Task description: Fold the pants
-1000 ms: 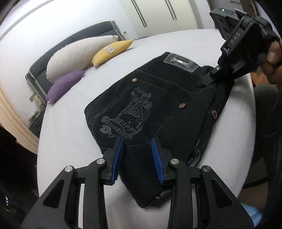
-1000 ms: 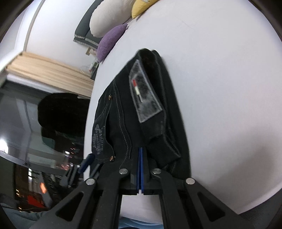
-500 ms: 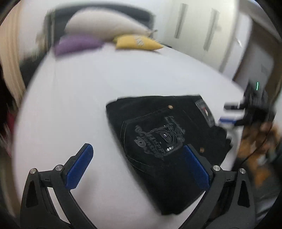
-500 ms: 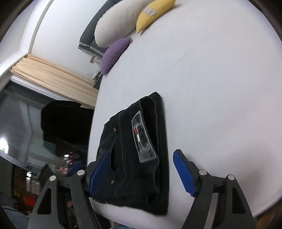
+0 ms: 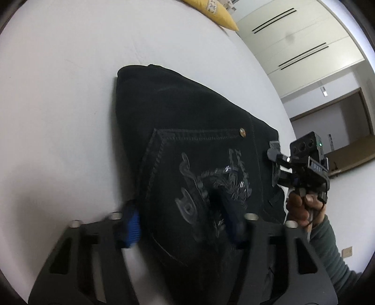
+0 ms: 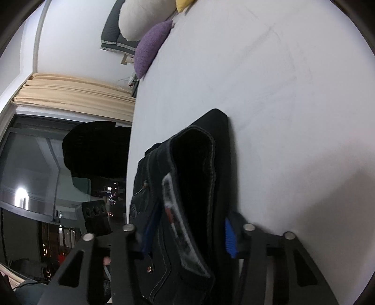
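We find the left gripper point(image 5: 181, 226) set over the near edge of the folded black jeans point(image 5: 192, 150), its jaws closing with the stacked denim between them. One blue pad point(image 5: 132, 226) shows at the fabric's left edge; the other is dark and blurred against the embroidered back pocket point(image 5: 206, 185). We cannot tell whether the pads press on the cloth yet.

The right gripper point(image 6: 188, 231) straddles the waistband end of the same jeans point(image 6: 199, 178), its jaws also closing with the layers between them. Its right blue pad point(image 6: 229, 239) stands just beside the outer fold; the left pad is smeared by motion, and we cannot confirm contact. The waistband patch point(image 6: 180, 230) lies between the fingers.

In the left wrist view, a hand point(image 5: 304, 206) in a dark green sleeve point(image 5: 332, 253) holds the right gripper at the far side of the jeans.

The jeans lie folded into a compact stack on the white bed point(image 5: 70, 93), near its edge. A yellow pillow point(image 5: 215, 11) lies at the far end, and the right wrist view shows a purple pillow point(image 6: 152, 47) and a cream pillow point(image 6: 143, 18) by the headboard. A beige curtain point(image 6: 70, 93) hangs above a dark window point(image 6: 35, 176).
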Tool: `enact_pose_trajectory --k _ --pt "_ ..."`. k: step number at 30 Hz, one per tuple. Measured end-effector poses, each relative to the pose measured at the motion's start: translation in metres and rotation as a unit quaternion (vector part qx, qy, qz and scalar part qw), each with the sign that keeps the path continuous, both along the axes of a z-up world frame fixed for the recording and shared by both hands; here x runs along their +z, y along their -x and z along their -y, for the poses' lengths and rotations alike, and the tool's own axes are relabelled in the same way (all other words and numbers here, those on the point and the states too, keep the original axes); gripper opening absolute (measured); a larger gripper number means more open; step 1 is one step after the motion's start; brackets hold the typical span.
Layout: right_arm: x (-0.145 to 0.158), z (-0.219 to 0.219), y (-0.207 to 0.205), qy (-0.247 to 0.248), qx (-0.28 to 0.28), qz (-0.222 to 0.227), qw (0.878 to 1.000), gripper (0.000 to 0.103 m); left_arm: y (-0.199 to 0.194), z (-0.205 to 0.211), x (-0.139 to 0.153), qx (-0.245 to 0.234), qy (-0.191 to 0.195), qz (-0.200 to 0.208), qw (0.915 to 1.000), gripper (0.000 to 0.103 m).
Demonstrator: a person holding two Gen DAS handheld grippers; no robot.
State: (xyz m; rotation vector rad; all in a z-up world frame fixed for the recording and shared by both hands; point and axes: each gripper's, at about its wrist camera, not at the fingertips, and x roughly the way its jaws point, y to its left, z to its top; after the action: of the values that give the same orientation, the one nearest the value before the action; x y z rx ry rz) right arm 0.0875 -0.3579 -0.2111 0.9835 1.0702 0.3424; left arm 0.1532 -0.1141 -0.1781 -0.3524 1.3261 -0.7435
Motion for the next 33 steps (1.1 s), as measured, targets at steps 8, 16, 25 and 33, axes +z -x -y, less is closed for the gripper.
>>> enact_pose_trajectory --k 8,16,25,33 --pt "0.032 -0.021 -0.001 0.087 0.005 0.010 0.996 0.022 -0.004 0.007 0.005 0.010 0.005 0.007 0.9999 0.021" --pt "0.091 -0.051 -0.047 0.116 0.039 0.065 0.990 0.020 -0.025 -0.012 0.067 0.032 0.011 0.091 0.9952 0.019" --pt "0.043 -0.076 -0.191 0.073 0.074 0.042 0.994 0.020 -0.135 -0.046 0.049 0.052 -0.057 0.103 0.9917 0.019" --pt "-0.018 -0.056 -0.203 0.008 0.021 -0.010 1.000 0.039 -0.159 -0.061 -0.008 0.087 -0.029 0.045 0.9947 0.041"
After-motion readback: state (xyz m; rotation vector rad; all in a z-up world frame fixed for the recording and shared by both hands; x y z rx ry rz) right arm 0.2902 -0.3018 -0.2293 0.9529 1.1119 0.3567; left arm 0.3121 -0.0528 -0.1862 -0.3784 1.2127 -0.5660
